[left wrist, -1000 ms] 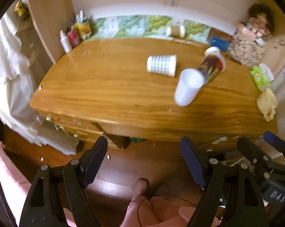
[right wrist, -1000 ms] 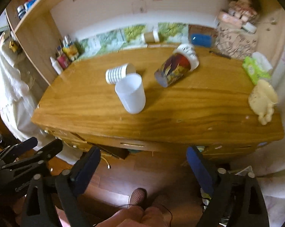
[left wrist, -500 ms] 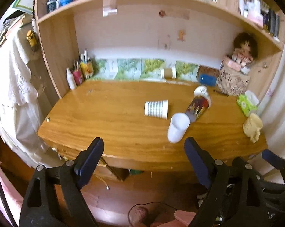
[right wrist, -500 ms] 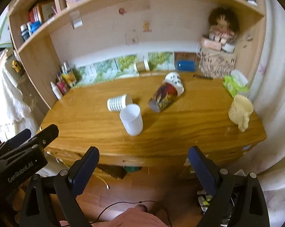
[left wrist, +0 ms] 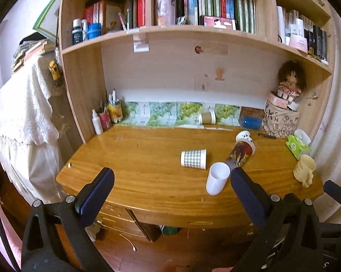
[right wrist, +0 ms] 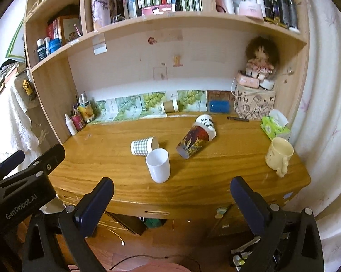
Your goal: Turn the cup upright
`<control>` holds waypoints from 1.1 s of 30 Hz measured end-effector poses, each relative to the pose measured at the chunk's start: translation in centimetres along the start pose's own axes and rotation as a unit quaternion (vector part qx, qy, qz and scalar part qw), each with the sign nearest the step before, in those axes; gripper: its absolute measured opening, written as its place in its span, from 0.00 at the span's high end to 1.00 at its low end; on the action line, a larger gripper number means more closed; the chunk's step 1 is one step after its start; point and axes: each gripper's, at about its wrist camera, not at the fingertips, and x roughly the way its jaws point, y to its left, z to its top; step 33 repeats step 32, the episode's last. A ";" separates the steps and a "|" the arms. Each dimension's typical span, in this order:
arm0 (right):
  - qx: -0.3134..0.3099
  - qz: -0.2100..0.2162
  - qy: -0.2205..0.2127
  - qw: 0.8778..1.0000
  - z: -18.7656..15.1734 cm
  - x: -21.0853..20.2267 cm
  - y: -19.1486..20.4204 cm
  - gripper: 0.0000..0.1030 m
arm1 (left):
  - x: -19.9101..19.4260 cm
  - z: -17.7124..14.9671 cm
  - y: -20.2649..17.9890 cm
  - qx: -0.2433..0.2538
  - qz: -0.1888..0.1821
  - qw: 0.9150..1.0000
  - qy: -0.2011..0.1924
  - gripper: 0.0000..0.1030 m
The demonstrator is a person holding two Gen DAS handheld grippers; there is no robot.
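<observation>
Left wrist view: the left gripper [left wrist: 170, 188] is hanging off the front edge of the wooden desk [left wrist: 134, 158], its jaws spread wide and holding nothing. The right gripper [right wrist: 171, 196] is doing the same in its own view, spread and empty, also short of the front edge.

Four cups are lying on their sides. The white plastic cup [left wrist: 217, 178] is resting nearest the front edge, mouth tilted toward the cameras. The checked paper cup [left wrist: 193, 158] is lying just behind it, near mid-desk. The tall printed cup [left wrist: 240, 153] is lying beside them toward the right, with a white lid end pointing at the back edge. A brown paper cup [left wrist: 207, 117] is lying at the back edge. A cream mug [left wrist: 304, 167] is standing upright near the front right corner.

Judgement: which cup the task means is not settled by these pictures; the white plastic one is lying closest to both grippers. For a clean flip, approaching across the cup's wall near its mid-height seems wise, closing gently because thin plastic or paper will be deforming under pressure, then rotating the base down onto bare wood clear of the neighbouring cups.
</observation>
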 end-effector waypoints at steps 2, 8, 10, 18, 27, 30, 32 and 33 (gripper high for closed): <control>0.000 0.000 -0.005 1.000 0.0 -0.2 -0.1 0.00 | -0.2 0.1 -0.2 0.005 0.005 1.000 -0.007 0.00; 0.003 -0.006 -0.006 1.000 0.0 -0.2 -0.4 0.00 | 0.1 0.2 -0.6 0.008 0.003 1.000 -0.007 0.00; 0.005 -0.009 -0.006 1.000 0.1 -0.2 -0.6 0.00 | 0.1 0.2 -0.7 0.009 0.003 1.000 -0.006 0.00; 0.002 -0.012 0.002 1.000 0.2 0.1 -0.8 0.00 | 0.6 0.1 -1.0 0.005 0.001 1.000 0.007 0.00; -0.003 -0.015 0.006 1.000 0.3 0.3 -0.6 0.00 | 1.1 -0.2 -0.6 -0.006 -0.009 1.000 0.023 0.00; -0.006 -0.019 0.007 1.000 0.1 0.3 -0.6 0.00 | 1.4 -0.3 -0.5 -0.009 -0.015 0.999 0.030 0.00; -0.006 -0.022 0.009 1.000 0.1 0.4 -0.6 0.00 | 1.5 -0.3 -0.5 -0.011 -0.020 0.999 0.033 0.00; -0.006 -0.022 0.009 1.000 0.1 0.4 -0.6 0.00 | 1.5 -0.3 -0.5 -0.011 -0.020 0.999 0.033 0.00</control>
